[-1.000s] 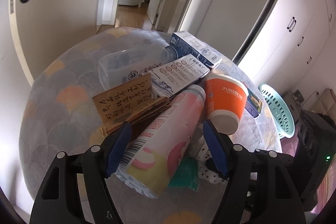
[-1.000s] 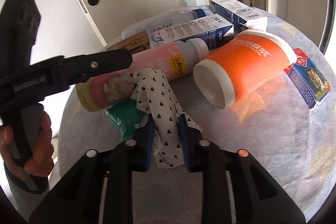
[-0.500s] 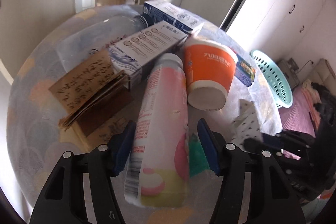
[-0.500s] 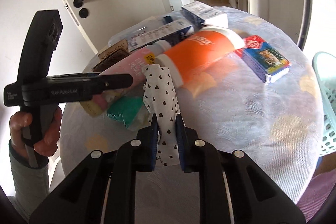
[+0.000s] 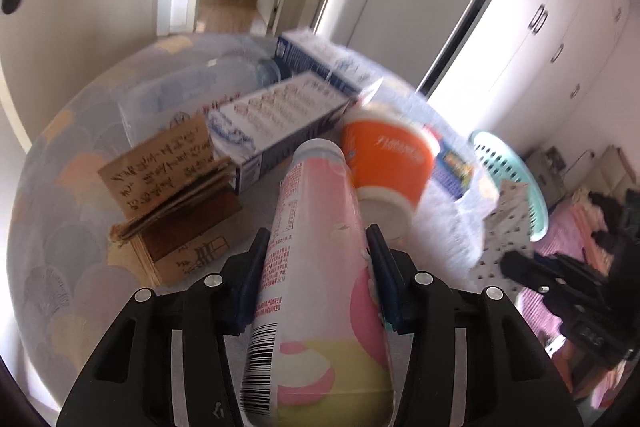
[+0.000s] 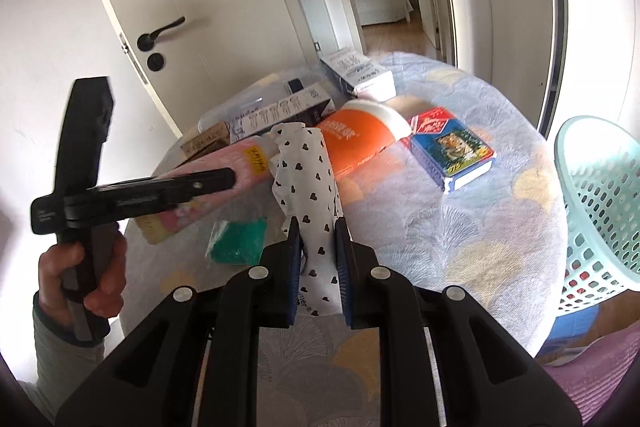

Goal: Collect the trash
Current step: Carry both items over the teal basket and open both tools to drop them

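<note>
My left gripper (image 5: 318,281) was clamped on the pink bottle (image 5: 316,267), which ran lengthwise between its jaws, cap pointing ahead toward the orange cup (image 5: 386,161) lying just beyond. My right gripper (image 6: 318,251) pinched the heart-print wrapper (image 6: 306,183), which stood up from the jaws. A green packet (image 6: 240,241) lay just left of them; the teal basket (image 6: 600,203) sat far right.

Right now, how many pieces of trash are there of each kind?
Bottles: 2, pink, clear
Boxes: 3
Cups: 1, orange
Wrappers: 2, heart-print, green
Cardboard: 1
Total: 9
</note>
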Demonstrator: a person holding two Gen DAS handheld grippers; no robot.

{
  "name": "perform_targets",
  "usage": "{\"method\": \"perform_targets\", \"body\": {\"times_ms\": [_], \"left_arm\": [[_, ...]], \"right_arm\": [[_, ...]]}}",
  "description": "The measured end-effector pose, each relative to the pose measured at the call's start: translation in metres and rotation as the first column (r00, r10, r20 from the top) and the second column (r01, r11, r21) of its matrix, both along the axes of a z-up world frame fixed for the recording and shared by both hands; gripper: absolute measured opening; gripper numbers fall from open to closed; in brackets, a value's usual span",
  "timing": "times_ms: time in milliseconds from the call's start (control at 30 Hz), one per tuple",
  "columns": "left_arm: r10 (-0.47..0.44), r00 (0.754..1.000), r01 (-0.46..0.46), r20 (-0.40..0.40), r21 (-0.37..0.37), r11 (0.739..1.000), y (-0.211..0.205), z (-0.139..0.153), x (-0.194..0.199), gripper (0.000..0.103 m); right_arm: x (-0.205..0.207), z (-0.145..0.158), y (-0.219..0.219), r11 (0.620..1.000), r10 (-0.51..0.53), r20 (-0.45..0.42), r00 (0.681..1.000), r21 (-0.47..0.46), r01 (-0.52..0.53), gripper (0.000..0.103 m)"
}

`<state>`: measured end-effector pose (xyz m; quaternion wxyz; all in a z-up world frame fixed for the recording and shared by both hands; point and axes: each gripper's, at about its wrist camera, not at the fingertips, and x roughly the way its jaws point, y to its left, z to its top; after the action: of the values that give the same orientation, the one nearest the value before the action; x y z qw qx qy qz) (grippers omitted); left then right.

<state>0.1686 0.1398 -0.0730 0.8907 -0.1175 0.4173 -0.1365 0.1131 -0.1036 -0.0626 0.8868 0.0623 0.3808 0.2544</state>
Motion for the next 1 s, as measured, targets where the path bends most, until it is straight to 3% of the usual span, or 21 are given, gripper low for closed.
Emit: {"method": "perform_targets", "body": {"times_ms": [167,333,600,833,1000], "left_arm": [[0.003,0.997,0.001,0.074,-0.043,0.999,-0.007,0.027,-0.01,0.047],[-0.05,0.989,0.058,0.142,-0.054,0.997,-0.036,0.053,-0.014,0.047],[-0.189,0.958,0.206,0.214,-0.058,0.977,-0.133,0.078,0.012,0.047],[-0.308,0.933,0.325,0.188,-0.065,0.944,-0.232,0.067,0.051,0.047],[-0.379,0.917,0.391,0.126,-0.09,0.916,-0.3,0.044,0.086,0.047]], "right_arm": [[-0.003,0.012,-0.011,1.0,-0.02,0.031,0.999,0.012,0.02,0.014],[-0.007,0.032,-0.038,0.995,-0.097,0.099,0.99,0.015,0.095,0.014],[-0.008,0.059,-0.115,0.951,-0.307,0.192,0.932,0.025,0.308,0.014],[0.023,0.046,-0.211,0.826,-0.564,0.098,0.82,0.05,0.562,0.014],[0.046,0.018,-0.262,0.749,-0.662,0.009,0.749,0.046,0.661,0.014]]}}
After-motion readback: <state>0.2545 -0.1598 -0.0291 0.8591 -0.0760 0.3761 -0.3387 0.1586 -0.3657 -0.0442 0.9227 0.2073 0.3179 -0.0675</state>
